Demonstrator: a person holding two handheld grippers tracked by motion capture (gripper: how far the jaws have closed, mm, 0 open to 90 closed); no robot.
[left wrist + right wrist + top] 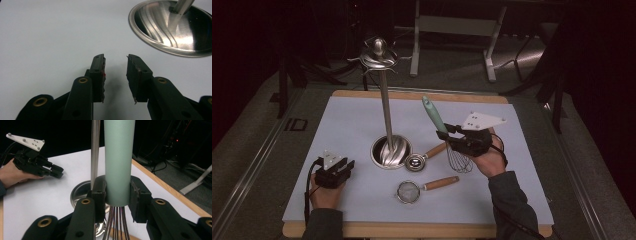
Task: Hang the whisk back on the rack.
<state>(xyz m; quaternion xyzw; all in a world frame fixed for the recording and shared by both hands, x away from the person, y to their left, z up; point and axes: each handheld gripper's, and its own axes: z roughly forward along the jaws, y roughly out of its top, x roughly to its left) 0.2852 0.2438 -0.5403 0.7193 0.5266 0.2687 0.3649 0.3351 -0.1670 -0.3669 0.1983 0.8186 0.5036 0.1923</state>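
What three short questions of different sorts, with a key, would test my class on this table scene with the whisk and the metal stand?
1. True or false: the right gripper is shut on the green handle of the whisk.
2. Multiple choice: what lies between the pads of the left gripper? A) a strainer B) nothing C) a spoon
3. Fill in: the two wooden-handled tools, the small strainer and the metal scoop, lie on the white ____.

Key
1. True: the pads press the handle on both sides, wires hanging below.
2. B: the pads stand apart over bare mat, near the base of the stand.
3. mat
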